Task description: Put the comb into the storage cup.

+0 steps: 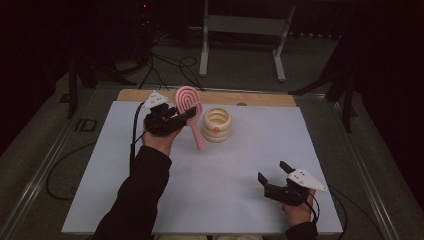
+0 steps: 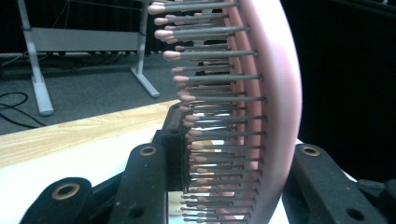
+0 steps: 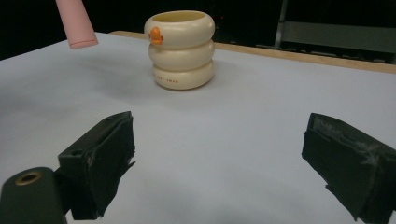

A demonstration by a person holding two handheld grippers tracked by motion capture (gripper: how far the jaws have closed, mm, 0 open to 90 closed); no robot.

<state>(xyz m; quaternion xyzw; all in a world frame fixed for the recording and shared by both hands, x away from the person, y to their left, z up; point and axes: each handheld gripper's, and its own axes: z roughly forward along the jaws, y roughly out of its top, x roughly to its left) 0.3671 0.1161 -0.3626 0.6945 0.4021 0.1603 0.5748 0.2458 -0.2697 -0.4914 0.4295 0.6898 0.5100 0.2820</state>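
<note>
A pink hairbrush (image 1: 190, 102) hangs above the white table sheet (image 1: 225, 175), head up and handle slanting down toward me. My left gripper (image 1: 189, 114) is shut on its head. In the left gripper view the black jaws clamp the bristled head (image 2: 275, 93) from both sides, bristles pointing left. A cream cup (image 1: 217, 124) shaped like stacked rings, with an orange mark, stands just right of the brush. My right gripper (image 1: 272, 171) rests low near the front right, open and empty. In the right gripper view the cup (image 3: 182, 51) is straight ahead and the brush's handle tip (image 3: 77, 25) hovers at upper left.
A wooden strip (image 1: 260, 99) runs along the table's far edge. Beyond it on the floor stand a white metal frame (image 1: 240, 30) and loose cables (image 1: 165, 65). The person's dark sleeve (image 1: 140, 195) crosses the left front of the sheet.
</note>
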